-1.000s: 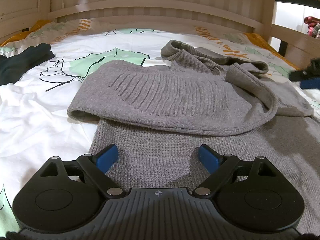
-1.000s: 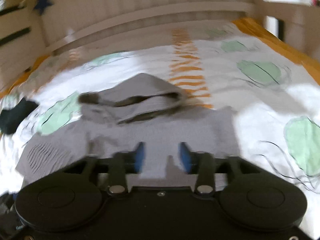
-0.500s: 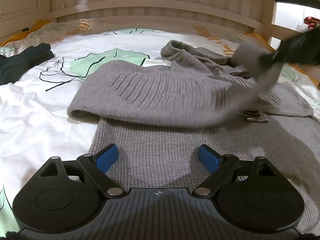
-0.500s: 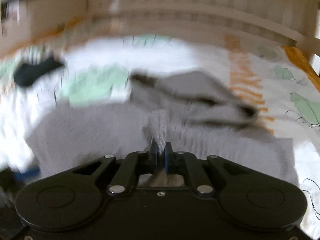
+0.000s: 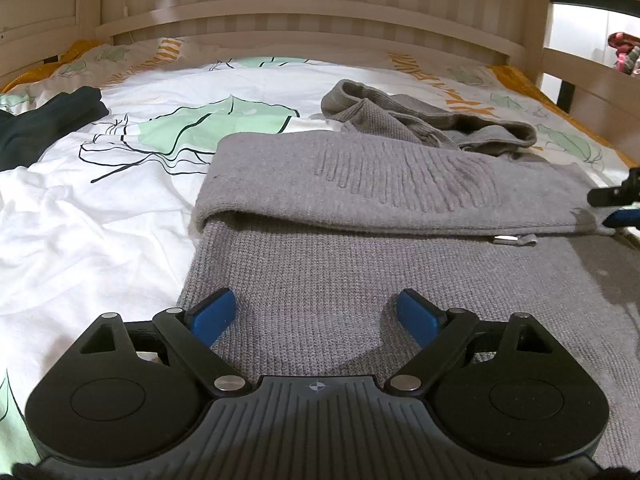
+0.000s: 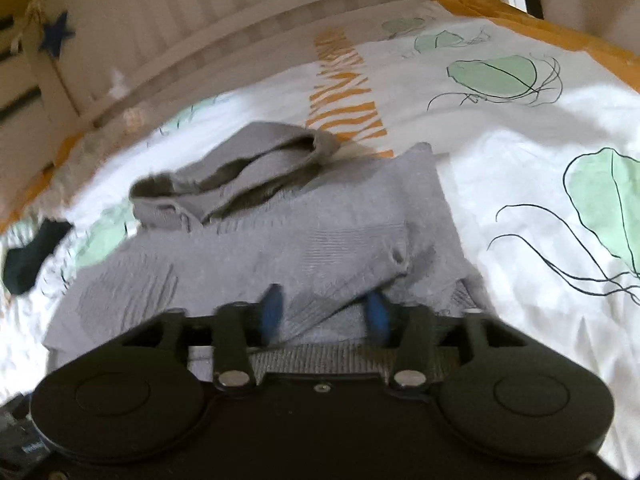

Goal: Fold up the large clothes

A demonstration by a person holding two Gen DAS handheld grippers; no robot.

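A grey knit sweater [image 5: 360,272] lies flat on the bed, with one sleeve [image 5: 380,184] folded straight across its chest and its collar [image 5: 420,120] bunched behind. My left gripper [image 5: 316,304] hovers open over the sweater's lower body, with nothing between its blue pads. My right gripper [image 6: 325,308] is at the sweater's right side, also visible at the right edge of the left wrist view [image 5: 616,200]. Its jaws are opening; the sleeve's end [image 6: 360,276] lies loosely between the pads [image 6: 272,312], which do not press on it.
The white bedsheet [image 5: 100,208] with green and orange prints covers the bed. A dark garment [image 5: 48,116] lies at the far left. A wooden headboard [image 5: 304,12] runs along the back and a side rail [image 5: 592,80] along the right.
The right gripper shut on the sleeve's end, swung it rightward across the sweater, laid it flat and opened. The left gripper stayed still and open.
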